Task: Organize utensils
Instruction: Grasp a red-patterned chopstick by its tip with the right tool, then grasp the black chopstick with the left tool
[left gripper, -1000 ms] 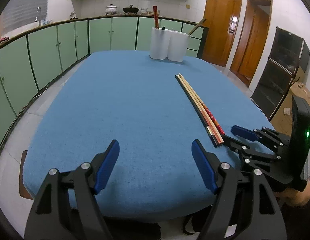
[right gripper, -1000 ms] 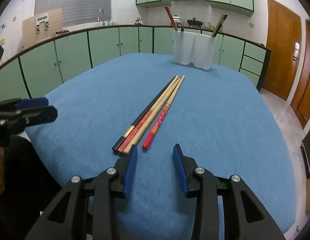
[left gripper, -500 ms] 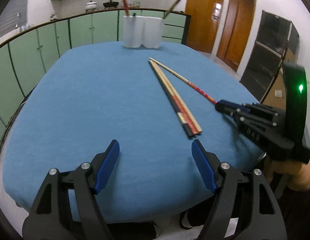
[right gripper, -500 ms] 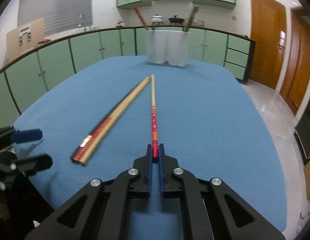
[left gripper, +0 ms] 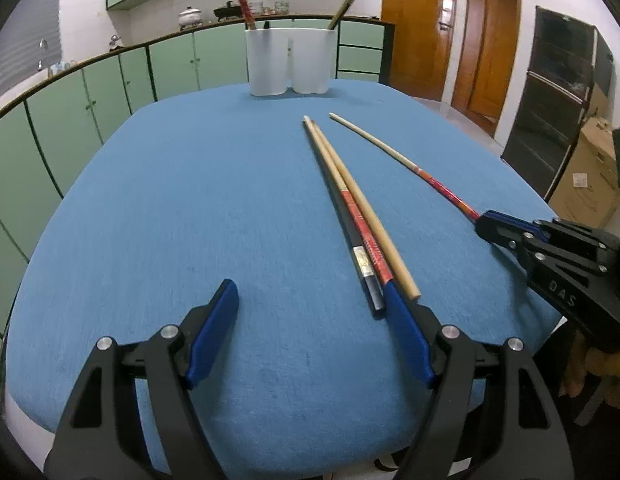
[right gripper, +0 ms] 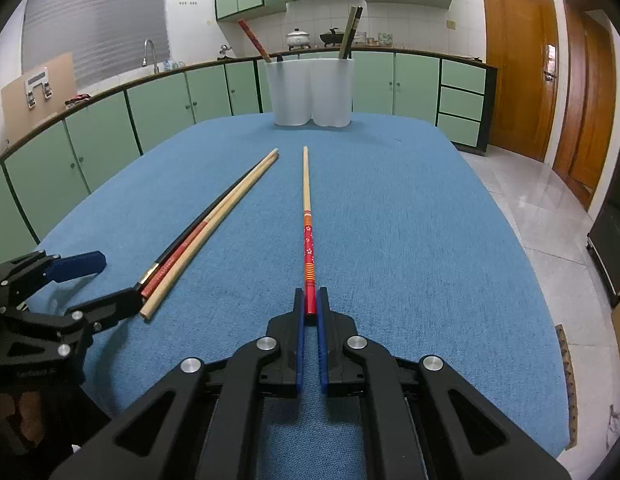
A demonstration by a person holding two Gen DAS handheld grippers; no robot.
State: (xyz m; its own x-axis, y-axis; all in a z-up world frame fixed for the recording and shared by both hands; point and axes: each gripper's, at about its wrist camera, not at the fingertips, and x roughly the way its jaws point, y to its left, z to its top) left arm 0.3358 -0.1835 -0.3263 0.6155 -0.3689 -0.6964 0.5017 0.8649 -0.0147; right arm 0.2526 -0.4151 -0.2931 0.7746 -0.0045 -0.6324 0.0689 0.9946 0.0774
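My right gripper (right gripper: pixel 310 300) is shut on the red end of a red-patterned chopstick (right gripper: pixel 308 216), which points away over the blue tablecloth; from the left wrist view the same chopstick (left gripper: pixel 405 162) runs into the right gripper (left gripper: pixel 483 222). A bundle of three chopsticks (left gripper: pixel 357 216) lies to its left, also seen as the bundle (right gripper: pixel 206 232) in the right wrist view. My left gripper (left gripper: pixel 310 316) is open, its right finger just short of the bundle's near ends. A white two-cup holder (right gripper: pixel 311 92) with chopsticks in it stands at the far table edge.
The blue-clothed table (left gripper: pixel 170 208) ends close below both grippers. Green kitchen cabinets (right gripper: pixel 110 136) curve round the left and back. Wooden doors (right gripper: pixel 517 56) and a tiled floor lie to the right, a dark cabinet (left gripper: pixel 557 100) beyond.
The right gripper closed on the red-patterned chopstick and drew it rightward, apart from the other three. The left gripper moved toward the bundle's near ends, still open.
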